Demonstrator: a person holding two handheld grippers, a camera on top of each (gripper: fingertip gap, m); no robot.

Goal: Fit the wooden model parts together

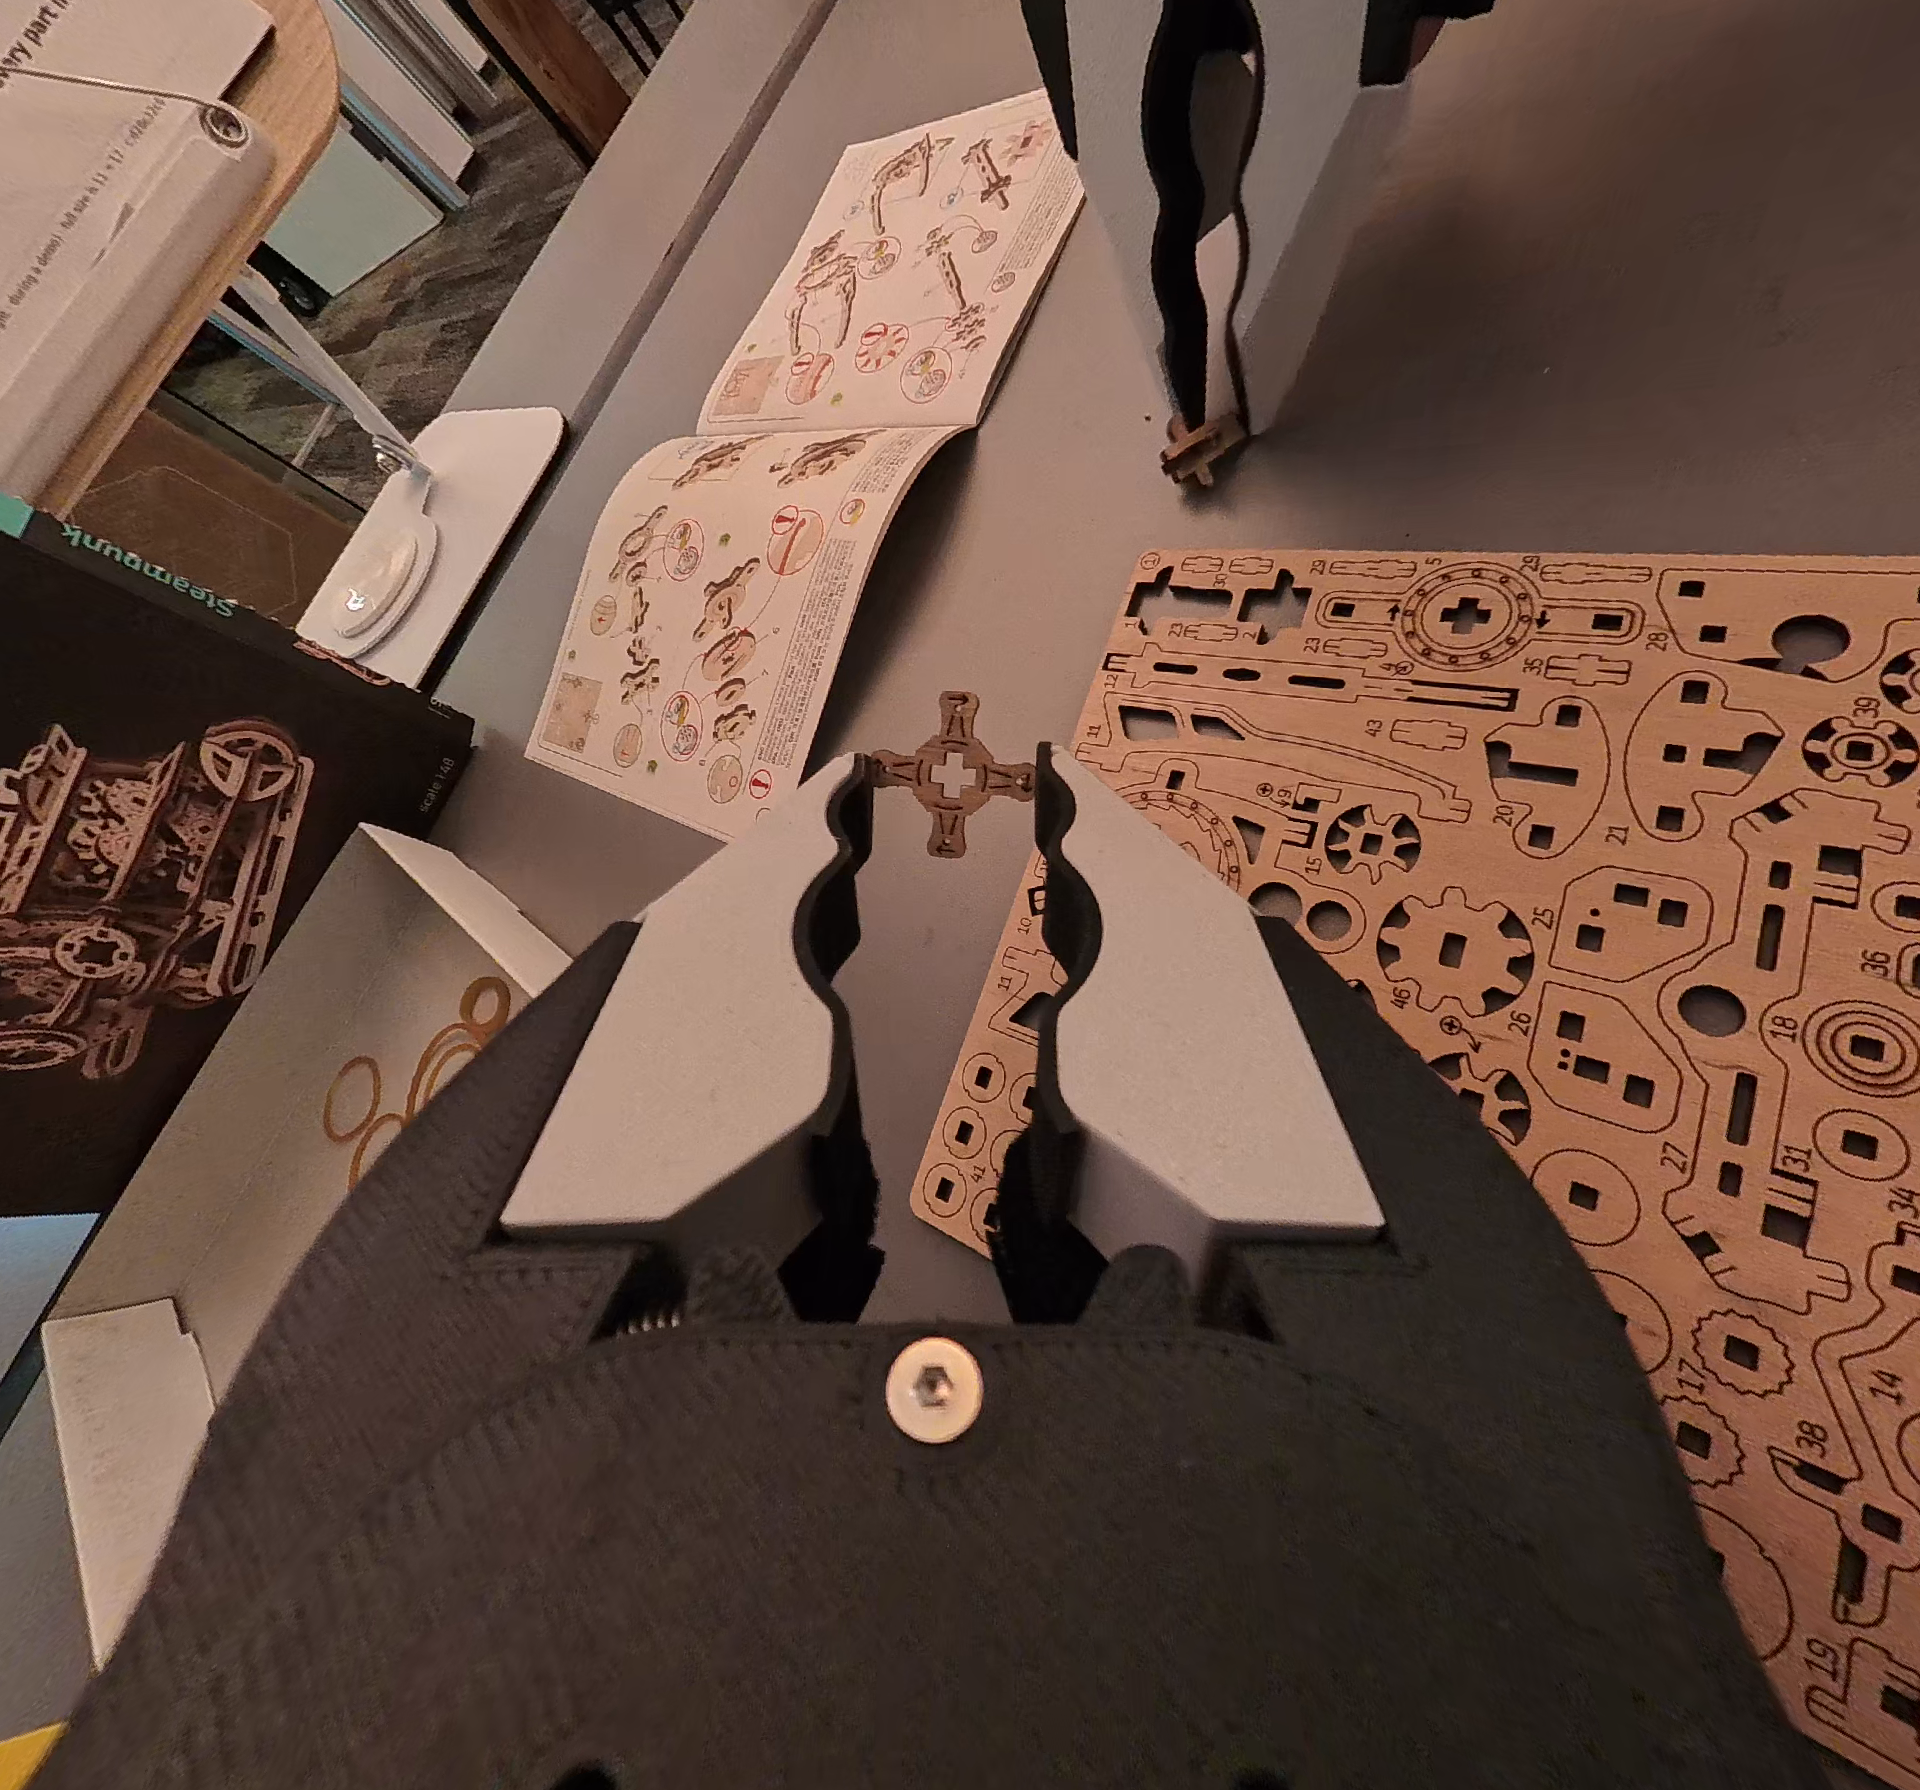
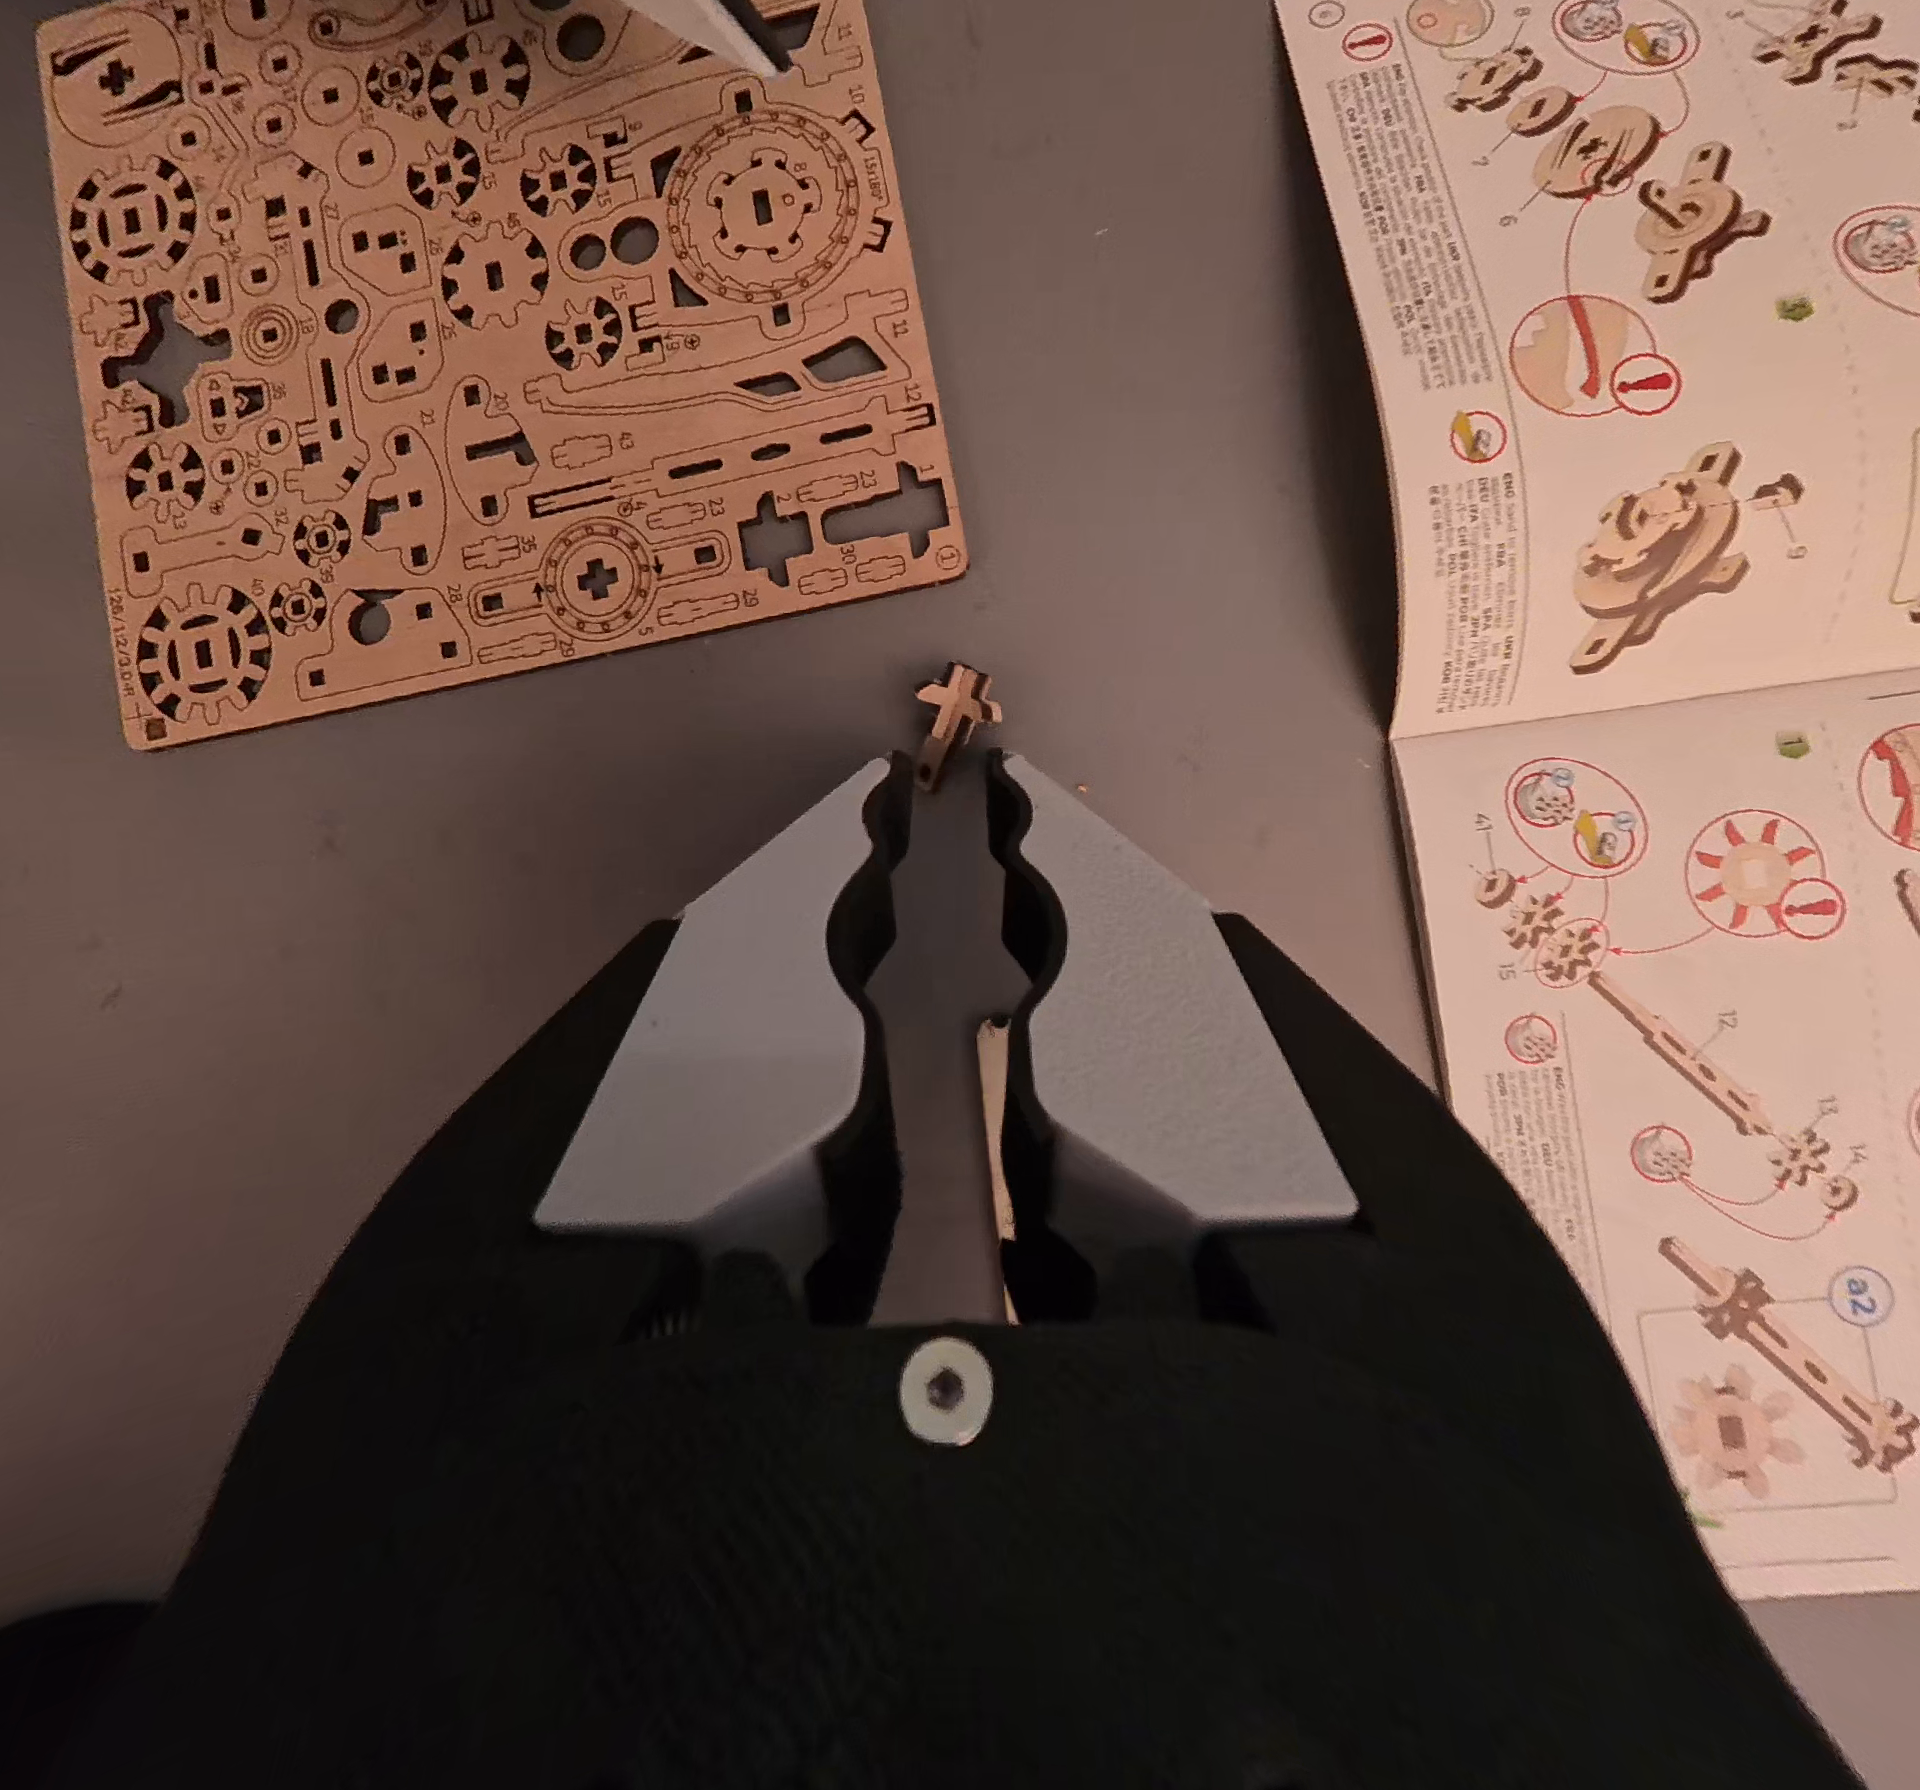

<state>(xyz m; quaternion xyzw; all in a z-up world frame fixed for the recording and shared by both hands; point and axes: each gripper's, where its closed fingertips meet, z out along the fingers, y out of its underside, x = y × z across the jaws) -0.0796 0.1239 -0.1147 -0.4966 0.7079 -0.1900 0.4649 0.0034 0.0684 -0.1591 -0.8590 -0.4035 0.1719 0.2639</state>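
Wood in both grippers: left gripper (image 1: pixel 948 776) clamps a flat cross-shaped piece (image 1: pixel 951 774) by its side arms above the grey table (image 1: pixel 1558 286) (beside the parts sheet (image 1: pixel 1558 961)); right gripper (image 2: pixel 940 761) pinches a small crossed peg (image 2: pixel 954 714) near the open booklet (image 2: pixel 1621 597).

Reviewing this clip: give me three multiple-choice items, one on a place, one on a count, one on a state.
1. Where does the instruction booklet lie relative to the wooden parts sheet in the left wrist view?
A. left
B. on top
C. under it

2. How many arms has the cross-shaped part in the left gripper?
A. two
B. four
C. six

3. The right gripper is:
A. wide open, empty
B. pinching a small wooden piece
C. pressing the sheet

Key: A, booklet sits left of the sheet; B, four arms show; C is wrong, B: fingertips clamp the piece.
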